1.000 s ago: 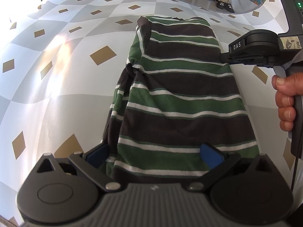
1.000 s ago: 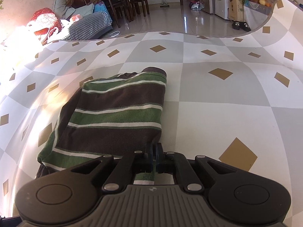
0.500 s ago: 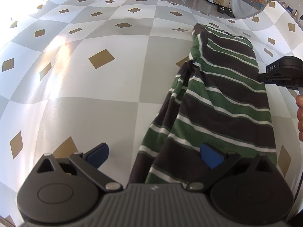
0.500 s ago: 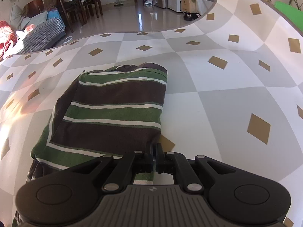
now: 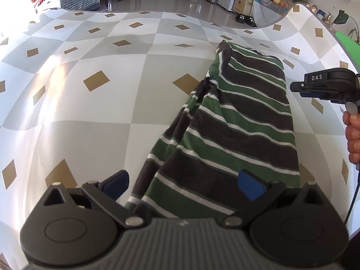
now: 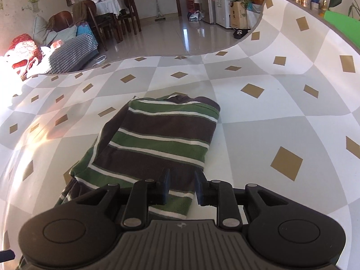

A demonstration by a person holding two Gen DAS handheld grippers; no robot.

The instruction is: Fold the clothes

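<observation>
Half a second back the right gripper (image 6: 181, 185) had its blue pads pressed together on the near hem; now they stand a little apart with the hem lying between them, not pinched. Over that same half second the left gripper (image 5: 182, 185) has kept its jaws spread wide, and the cloth has shifted only slightly in its view.

Both views show the green, brown and white striped knit garment (image 5: 236, 121) lying as a long narrow band on the grey-and-white checked tablecloth with tan diamonds (image 5: 90, 112). In the left wrist view it runs from bottom centre toward the upper right of the frame; in the right wrist view it fills the lower left centre. Its left edge is bunched and twisted about midway along, with loose layers showing.

By my reading, a lengthwise fold is in place and a release is under way. Before any crosswise fold, the rumpled left edge would want smoothing, and both grippers would need a fresh hold on one end. A person's hand (image 5: 353, 132) grips the right tool's handle at the right edge of the left wrist view.
</observation>
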